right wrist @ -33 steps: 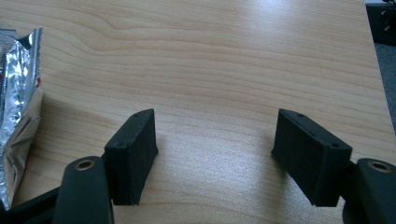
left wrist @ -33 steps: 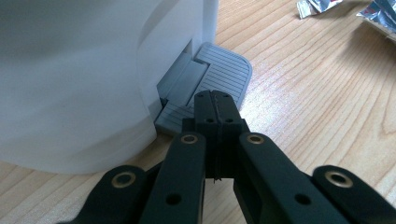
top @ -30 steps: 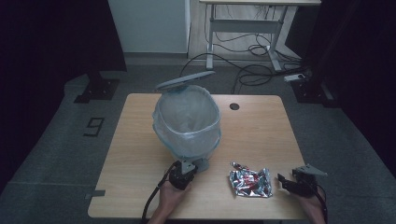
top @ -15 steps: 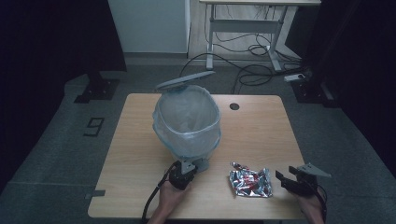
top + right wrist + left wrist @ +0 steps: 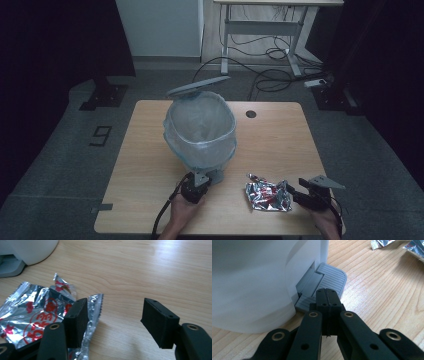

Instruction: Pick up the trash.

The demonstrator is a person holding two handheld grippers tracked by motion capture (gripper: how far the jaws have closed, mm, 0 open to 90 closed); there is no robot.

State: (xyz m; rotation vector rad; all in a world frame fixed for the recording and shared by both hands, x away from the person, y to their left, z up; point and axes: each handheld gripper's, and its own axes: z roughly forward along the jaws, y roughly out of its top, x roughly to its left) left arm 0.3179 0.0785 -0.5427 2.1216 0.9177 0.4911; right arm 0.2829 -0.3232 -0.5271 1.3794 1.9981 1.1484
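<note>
My desk (image 5: pixel 150 190) carries the white pedal bin (image 5: pixel 201 131), centre of the high view, lid (image 5: pixel 198 86) standing up behind the liner. My left tongs (image 5: pixel 327 293) are pressed together, empty, tip resting on the grey pedal (image 5: pixel 329 280) at the bin's foot. Risk one — if that tip slides off the ribbed pedal, the lid drops before anything goes in.

The foil wrapper (image 5: pixel 268 196) lies flat at the lower right of the high view, apart from the bin. My right tongs (image 5: pixel 113 320) are spread, jaws just closing, one jaw over the wrapper's torn edge and the other on bare wood; nothing is pinched. Risk two — closing here may catch only a thin strip, which I judge could tear or slip free, or push the crinkled foil along the desk.
</note>
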